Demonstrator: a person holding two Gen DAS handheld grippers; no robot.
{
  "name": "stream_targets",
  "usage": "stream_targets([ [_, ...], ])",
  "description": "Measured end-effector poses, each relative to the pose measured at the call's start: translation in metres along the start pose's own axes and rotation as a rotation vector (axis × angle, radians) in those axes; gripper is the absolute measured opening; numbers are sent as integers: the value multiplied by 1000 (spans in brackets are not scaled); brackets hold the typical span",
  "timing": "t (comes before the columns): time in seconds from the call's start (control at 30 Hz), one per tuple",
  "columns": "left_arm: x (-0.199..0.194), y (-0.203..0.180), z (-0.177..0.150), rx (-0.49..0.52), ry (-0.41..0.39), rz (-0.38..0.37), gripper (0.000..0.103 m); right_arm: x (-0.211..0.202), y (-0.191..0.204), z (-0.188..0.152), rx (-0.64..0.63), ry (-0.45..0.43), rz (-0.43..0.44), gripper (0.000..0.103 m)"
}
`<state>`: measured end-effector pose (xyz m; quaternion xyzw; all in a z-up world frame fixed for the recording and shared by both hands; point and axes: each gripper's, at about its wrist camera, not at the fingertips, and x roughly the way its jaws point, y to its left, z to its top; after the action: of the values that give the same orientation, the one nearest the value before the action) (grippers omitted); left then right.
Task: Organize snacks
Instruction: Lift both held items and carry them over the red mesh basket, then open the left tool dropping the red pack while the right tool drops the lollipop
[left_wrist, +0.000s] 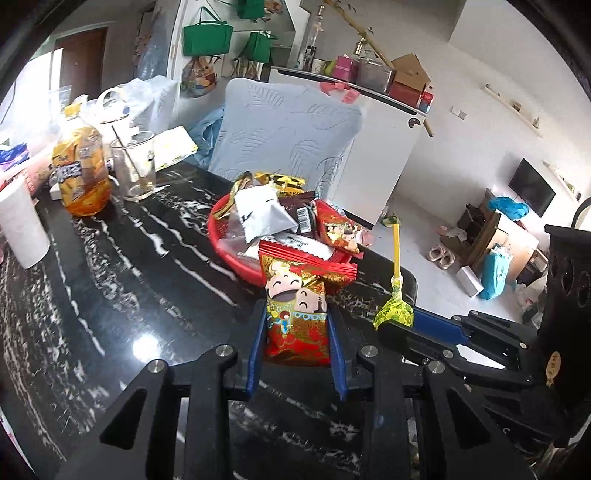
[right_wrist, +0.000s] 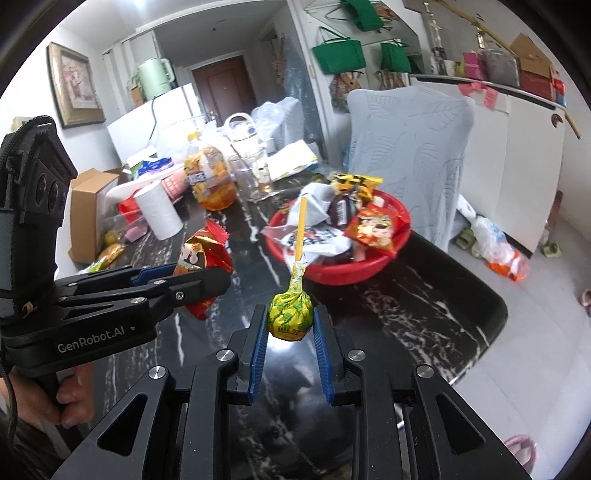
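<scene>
My left gripper (left_wrist: 297, 317) is shut on a red and gold snack packet (left_wrist: 297, 306) with cartoon faces, held above the black marble table just in front of the red basket (left_wrist: 236, 260). My right gripper (right_wrist: 290, 317) is shut on the yellow-green wrapped head of a lollipop (right_wrist: 290, 315), its yellow stick pointing up. The lollipop also shows in the left wrist view (left_wrist: 392, 314). The red basket (right_wrist: 369, 266) holds several snack packets. The left gripper with its packet (right_wrist: 201, 254) shows at the left of the right wrist view.
On the table (left_wrist: 110, 295) stand an orange drink bottle (left_wrist: 81, 173), a glass beaker (left_wrist: 135, 166) and a white cup (left_wrist: 20, 229). A chair with a light blue cover (left_wrist: 288, 133) is behind the basket. Boxes and clutter (right_wrist: 88, 206) lie at the far left.
</scene>
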<state>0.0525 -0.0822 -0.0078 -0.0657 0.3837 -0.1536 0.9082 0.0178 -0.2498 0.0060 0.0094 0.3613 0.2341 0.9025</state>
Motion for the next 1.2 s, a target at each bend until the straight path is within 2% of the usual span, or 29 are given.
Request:
stream_targets([
  [0.5, 44, -4, 57, 6, -13, -53, 29, 23, -44, 41, 4, -20, -18, 24],
  [0.83, 83, -4, 93, 24, -9, -51, 29, 41, -66, 68, 2, -32, -30, 24],
  [1.2, 102, -4, 98, 41, 28, 19, 31, 60, -84, 84, -2, -14, -45, 24],
])
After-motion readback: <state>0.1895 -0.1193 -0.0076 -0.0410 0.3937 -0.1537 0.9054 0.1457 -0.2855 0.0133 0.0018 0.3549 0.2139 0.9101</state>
